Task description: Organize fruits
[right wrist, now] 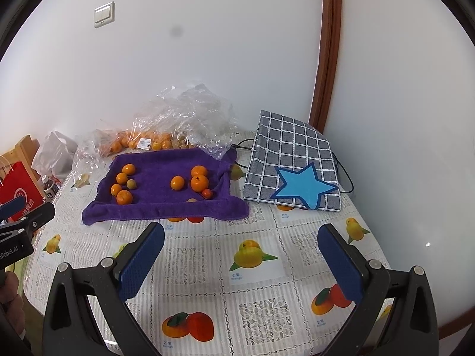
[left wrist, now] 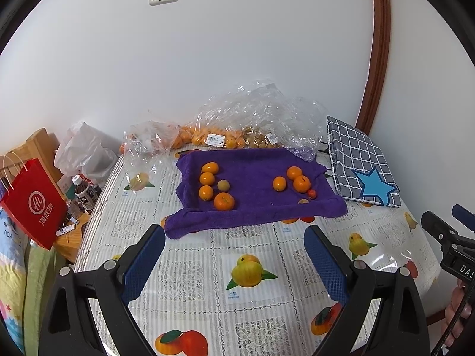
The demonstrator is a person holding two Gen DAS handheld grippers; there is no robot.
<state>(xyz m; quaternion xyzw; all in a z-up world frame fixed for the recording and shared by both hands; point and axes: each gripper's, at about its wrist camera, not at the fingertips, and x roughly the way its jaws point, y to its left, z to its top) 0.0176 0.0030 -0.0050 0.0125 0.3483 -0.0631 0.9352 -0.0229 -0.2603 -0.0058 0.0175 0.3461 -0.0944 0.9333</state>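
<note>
Table (right wrist: 261, 281) | purple towel (right wrist: 160, 204) folds half-hide one fruit (right wrist: 192, 200) — type unclear

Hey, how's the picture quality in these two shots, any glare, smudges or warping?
Left wrist view: strong fisheye bending of the door frame, and glare on the clear table cover. Right wrist view: a dark smudge on the wall, same warping, and the oranges on the purple towel look sharp.
</note>
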